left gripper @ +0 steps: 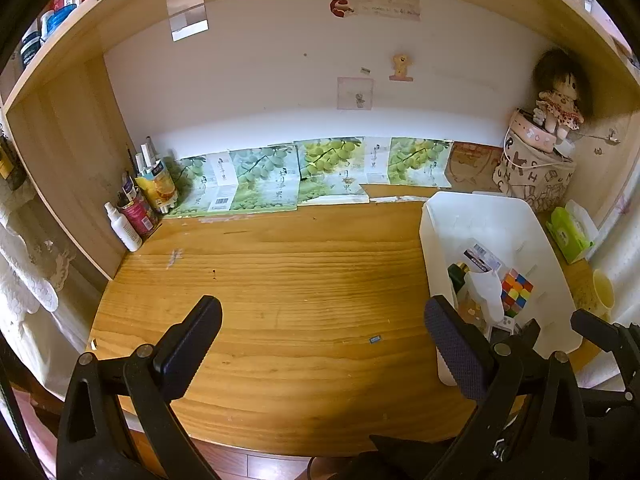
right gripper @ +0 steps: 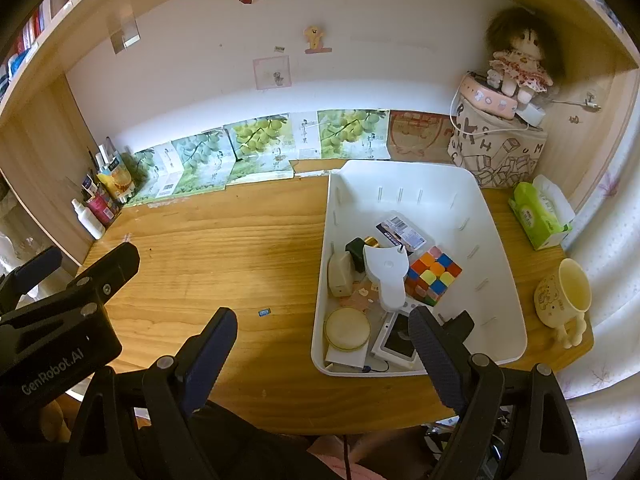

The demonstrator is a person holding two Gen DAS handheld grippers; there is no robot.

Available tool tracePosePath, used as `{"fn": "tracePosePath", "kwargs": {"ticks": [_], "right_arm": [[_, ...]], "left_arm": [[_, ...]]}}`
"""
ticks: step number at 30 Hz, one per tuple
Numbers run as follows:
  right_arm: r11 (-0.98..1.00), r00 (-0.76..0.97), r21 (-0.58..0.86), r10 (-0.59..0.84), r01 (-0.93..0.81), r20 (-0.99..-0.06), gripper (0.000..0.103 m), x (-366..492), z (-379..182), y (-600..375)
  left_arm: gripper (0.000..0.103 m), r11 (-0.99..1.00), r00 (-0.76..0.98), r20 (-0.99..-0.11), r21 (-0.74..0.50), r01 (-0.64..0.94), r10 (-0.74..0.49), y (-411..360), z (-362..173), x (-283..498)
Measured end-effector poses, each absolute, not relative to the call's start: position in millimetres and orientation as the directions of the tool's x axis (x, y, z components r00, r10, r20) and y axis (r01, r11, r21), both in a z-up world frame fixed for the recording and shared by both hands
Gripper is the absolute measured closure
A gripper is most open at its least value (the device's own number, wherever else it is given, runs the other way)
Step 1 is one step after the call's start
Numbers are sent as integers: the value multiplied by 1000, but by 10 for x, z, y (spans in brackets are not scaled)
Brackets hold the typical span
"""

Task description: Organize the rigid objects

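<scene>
A white plastic bin point(right gripper: 400, 176) stands on the right of the wooden desk point(right gripper: 224, 240). Inside lie a colourful puzzle cube point(right gripper: 434, 276), a flat white plastic piece point(right gripper: 386, 276), a round tin point(right gripper: 347, 328), a small screen device point(right gripper: 398, 342), a clear box with a barcode label point(right gripper: 402, 232), a dark bottle with a gold cap point(right gripper: 358, 250) and a beige oval item point(right gripper: 340, 274). My right gripper point(right gripper: 322, 320) hangs open over the bin's near left corner, holding nothing. My left gripper point(left gripper: 320, 316) is open above bare desk, left of the bin point(left gripper: 480, 216); the cube point(left gripper: 517, 292) shows inside.
A tiny blue chip point(right gripper: 264, 312) lies on the desk. Right of the bin are a cream mug point(right gripper: 564, 296) and a green tissue pack point(right gripper: 536, 216). A doll point(right gripper: 516, 60) sits on a printed bag in the back right corner. Bottles point(right gripper: 90, 216) crowd the back left corner.
</scene>
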State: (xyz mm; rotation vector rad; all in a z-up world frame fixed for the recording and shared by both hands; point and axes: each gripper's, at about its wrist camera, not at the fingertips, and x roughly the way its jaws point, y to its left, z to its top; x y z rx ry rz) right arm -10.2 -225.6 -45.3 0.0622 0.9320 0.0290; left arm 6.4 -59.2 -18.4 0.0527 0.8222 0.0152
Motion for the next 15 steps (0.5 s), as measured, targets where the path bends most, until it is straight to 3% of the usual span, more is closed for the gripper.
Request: {"fn": "tracePosePath", "kwargs": {"ticks": [15], "right_arm": [[999,575,35,5,40,-818,15,-81,-511,-2236]], "left_arm": [[2,998,673,-740,38,55,-9,-582,-216,133]]}}
